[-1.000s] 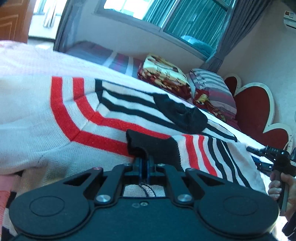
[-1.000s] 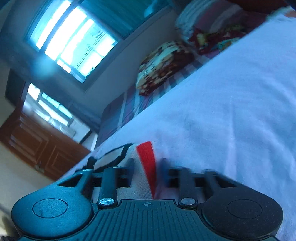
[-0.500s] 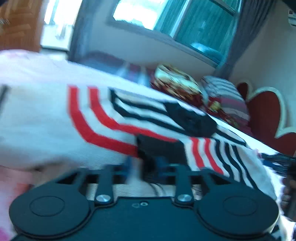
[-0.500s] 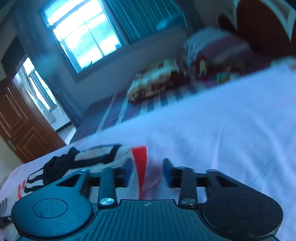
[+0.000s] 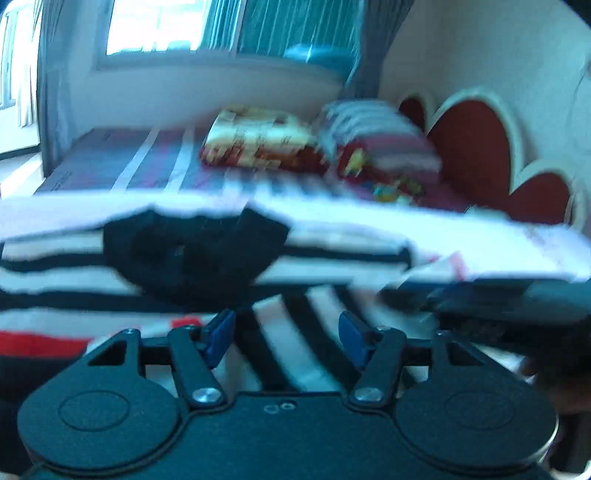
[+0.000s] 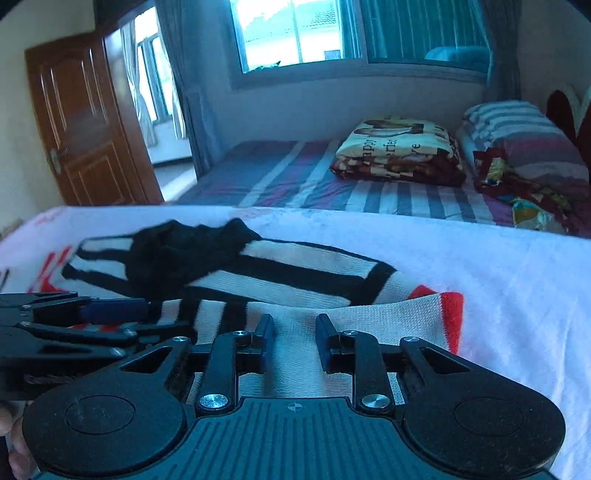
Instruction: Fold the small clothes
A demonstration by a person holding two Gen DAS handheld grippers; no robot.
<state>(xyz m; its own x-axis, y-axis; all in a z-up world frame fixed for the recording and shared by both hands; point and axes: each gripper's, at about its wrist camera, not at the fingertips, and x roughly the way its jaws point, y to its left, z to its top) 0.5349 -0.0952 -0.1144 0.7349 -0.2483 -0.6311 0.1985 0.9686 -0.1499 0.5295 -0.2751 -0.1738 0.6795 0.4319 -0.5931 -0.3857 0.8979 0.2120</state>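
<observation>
Right wrist view: the sweater [image 6: 295, 273] lies on the sheet [image 6: 498, 280] in the lower middle of the frame, and the right claw [image 6: 293, 341] sits just before its near edge, at bottom centre. The left claw [image 6: 110, 310] comes in from the lower left, over the sweater's near left part. Behind the sheet runs the bed [image 6: 295, 177]; on it, upper right, a folded blanket [image 6: 399, 151], with pillows [image 6: 524, 147] right of that. A door [image 6: 77, 118] stands upper left, a window [image 6: 295, 33] top centre.
</observation>
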